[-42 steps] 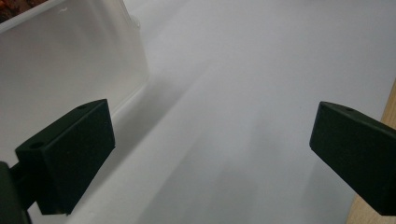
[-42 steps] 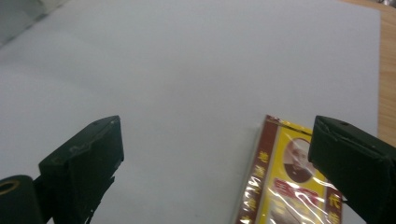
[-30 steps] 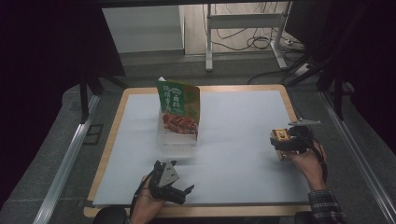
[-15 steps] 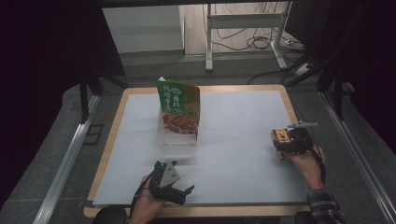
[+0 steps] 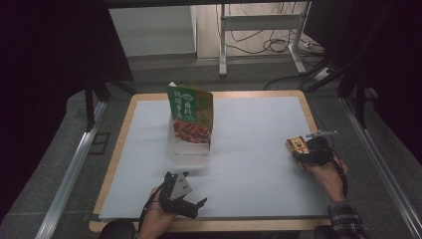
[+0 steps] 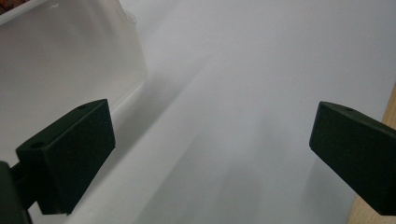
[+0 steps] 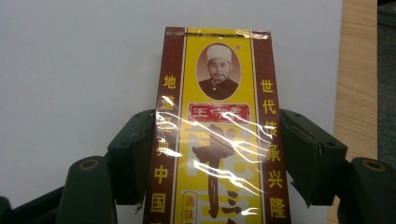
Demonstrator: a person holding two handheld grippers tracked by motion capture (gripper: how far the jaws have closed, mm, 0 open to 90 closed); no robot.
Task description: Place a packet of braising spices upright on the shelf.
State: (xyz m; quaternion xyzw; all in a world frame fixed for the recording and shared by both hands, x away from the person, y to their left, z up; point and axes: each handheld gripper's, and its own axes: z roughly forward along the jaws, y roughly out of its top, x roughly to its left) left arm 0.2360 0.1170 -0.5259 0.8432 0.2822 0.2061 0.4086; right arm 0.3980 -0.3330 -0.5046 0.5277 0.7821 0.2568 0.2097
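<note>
1. Left tongs (image 5: 191, 206): spread, empty, resting at the bench's (image 5: 259, 199) near edge.
2. Green pouch (image 5: 190, 119): upright, centre.
3. Right tongs (image 5: 298, 149): jaws have just been closing, pinching the yellow seasoning box (image 7: 215, 140) at the right. Grasp step; next, lift cleanly.

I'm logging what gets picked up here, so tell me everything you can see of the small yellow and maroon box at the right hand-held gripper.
The small box is a flat, oblong carton, yellow down the middle with maroon side bands, Chinese lettering and an oval portrait near its far end, wrapped in glossy clear film that wrinkles and glints. It lies flat near the right edge of the white mat. The right hand-held gripper has just been closing on it, and its black jaws now press the long sides.
</note>
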